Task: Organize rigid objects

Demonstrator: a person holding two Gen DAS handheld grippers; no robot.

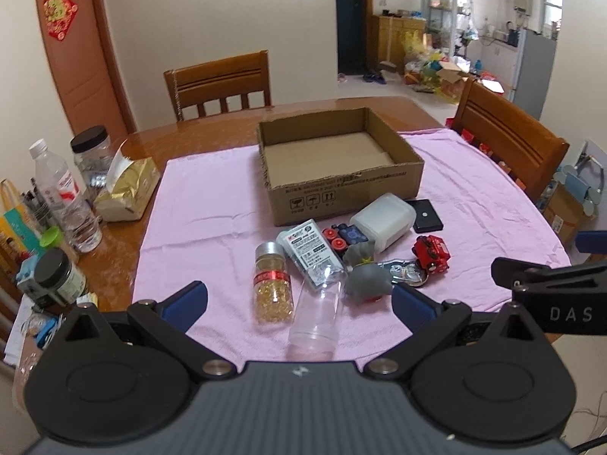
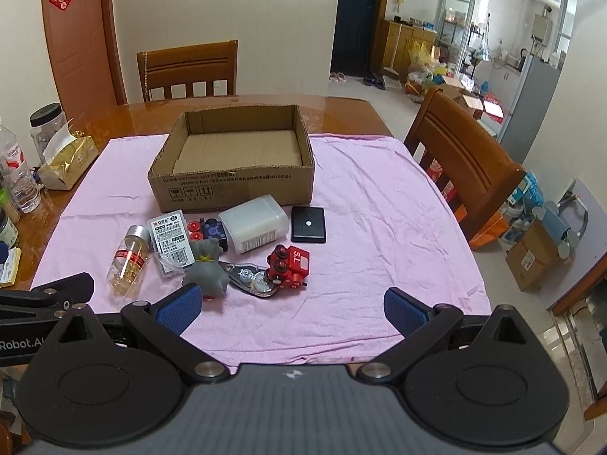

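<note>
Both grippers, left gripper (image 1: 299, 305) and right gripper (image 2: 292, 305), hang wide open, holding nothing. The cardboard box (image 2: 231, 167) sits behind the cluttered toys and bottles on the pink cloth (image 2: 379, 208).

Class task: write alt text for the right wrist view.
An open black gripper with blue pads hovers above a pink cloth where small items lie scattered, including a red toy truck, before an empty brown cardboard box.

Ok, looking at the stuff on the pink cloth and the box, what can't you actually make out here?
- Blue toy with red wheels: partly behind the grey rubber figure, both views.
- Small print on the brown cardboard box: too small to read.
- Clear plastic tube: its near end is cut off by the left gripper body; the right wrist view doesn't clearly show it.
</note>
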